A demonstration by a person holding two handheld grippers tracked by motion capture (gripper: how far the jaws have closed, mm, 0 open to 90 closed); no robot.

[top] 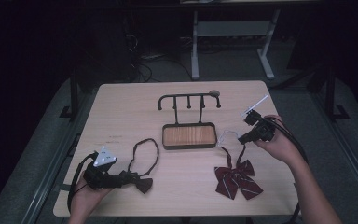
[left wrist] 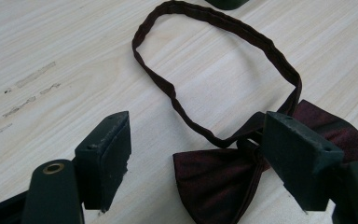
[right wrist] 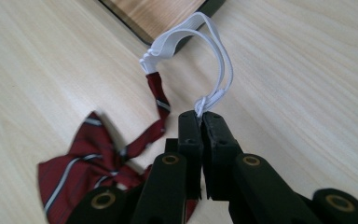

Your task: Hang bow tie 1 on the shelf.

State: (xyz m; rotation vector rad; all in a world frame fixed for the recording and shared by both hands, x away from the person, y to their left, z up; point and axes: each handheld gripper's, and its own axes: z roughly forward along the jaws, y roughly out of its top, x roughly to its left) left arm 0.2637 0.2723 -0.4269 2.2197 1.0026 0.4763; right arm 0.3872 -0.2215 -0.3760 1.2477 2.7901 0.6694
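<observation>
White elastic loop (right wrist: 200, 51) of the striped maroon bow tie (top: 237, 179) is pinched in my right gripper (right wrist: 203, 119), ready for lifting toward the black hook stand (top: 189, 100); my left gripper (left wrist: 196, 154) gapes, straddling the dark satin bow tie (left wrist: 214, 182) on the table.

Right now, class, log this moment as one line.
left tongs: open, at dark bow tie | right tongs: shut on white elastic strap of striped bow tie | rack: bare

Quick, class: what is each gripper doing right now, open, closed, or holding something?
Left gripper: open, jaws either side of the dark bow tie on the table, not clamped.
Right gripper: closed, pinching the white elastic strap of the striped bow tie.
</observation>
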